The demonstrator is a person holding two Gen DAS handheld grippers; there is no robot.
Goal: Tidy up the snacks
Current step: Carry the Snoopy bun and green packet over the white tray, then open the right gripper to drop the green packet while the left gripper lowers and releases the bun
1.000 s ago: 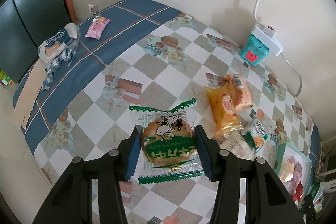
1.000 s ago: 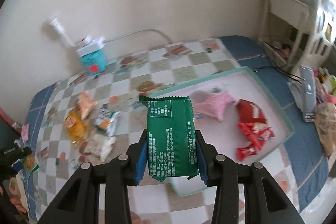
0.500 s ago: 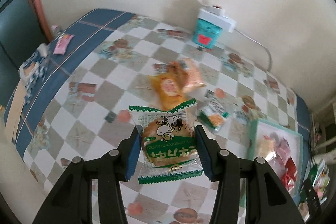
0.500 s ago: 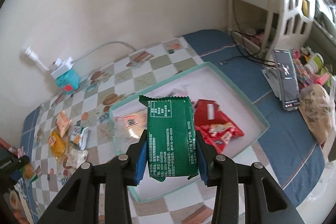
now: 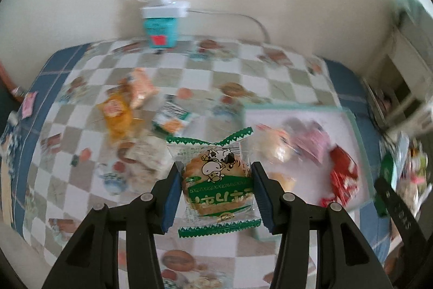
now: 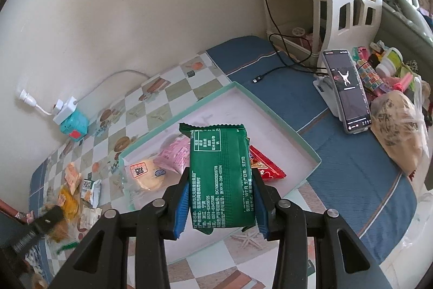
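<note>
Two handheld grippers hover over a table covered with a checked, blue-bordered cloth (image 6: 173,99). The left gripper (image 5: 216,192) has its blue pads pressed against the sides of a clear packet with green zigzag ends (image 5: 216,180), holding a round cake printed with a cartoon cow. The packet hangs above the near left edge of a shallow mint-rimmed tray (image 5: 351,123).

The right gripper (image 6: 220,201) clamps a dark green snack packet (image 6: 220,172) upright, its printed back facing the camera, above the near part of the same tray (image 6: 270,110). Inside the tray lie a round pastry in clear wrap (image 6: 146,174), a pink packet (image 6: 174,156) and red packets (image 6: 266,167).

On the cloth left of the tray sits a loose heap of orange and white snack packets (image 5: 121,110). At the far wall stands a teal box (image 5: 159,31) with a white plug adaptor on top. To the right of the tray, a phone (image 6: 347,91) leans on a stand.
</note>
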